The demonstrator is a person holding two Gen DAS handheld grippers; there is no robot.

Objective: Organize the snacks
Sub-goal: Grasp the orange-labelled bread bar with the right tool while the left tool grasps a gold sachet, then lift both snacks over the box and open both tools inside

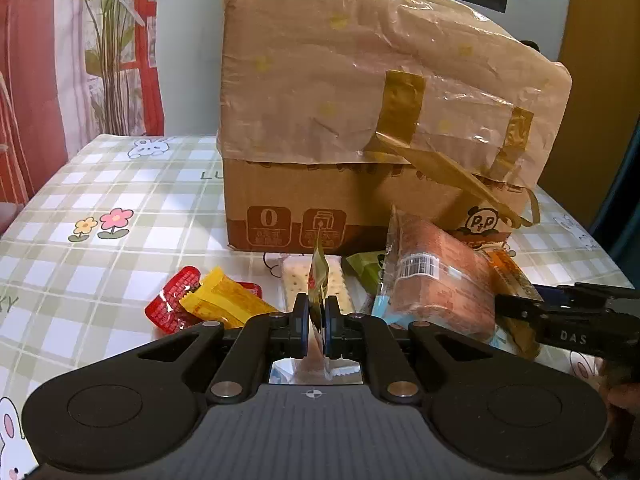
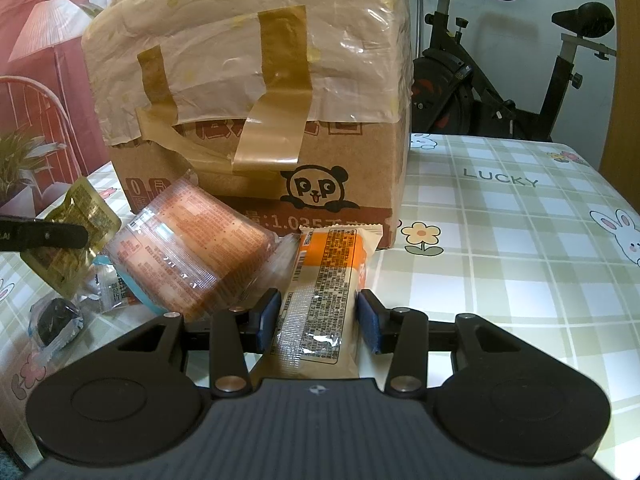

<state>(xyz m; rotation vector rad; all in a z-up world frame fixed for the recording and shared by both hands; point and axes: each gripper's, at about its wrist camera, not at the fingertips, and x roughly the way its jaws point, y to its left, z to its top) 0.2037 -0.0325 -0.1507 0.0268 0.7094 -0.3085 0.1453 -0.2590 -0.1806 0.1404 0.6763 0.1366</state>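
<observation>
— What's behind the table?
— A red-and-white printed curtain (image 1: 36, 80) and tall green plant (image 1: 108, 40) on the left; pale wall (image 1: 188, 40) beyond.
— And the right?
— A black exercise bike (image 2: 500, 72); the green checked tablecloth (image 2: 520, 260) reads "LUCKY".

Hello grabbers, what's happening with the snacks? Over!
Left hand-held gripper shut on gold packet. Right hand-held gripper shut on orange snack bar. Cardboard box close ahead.
</observation>
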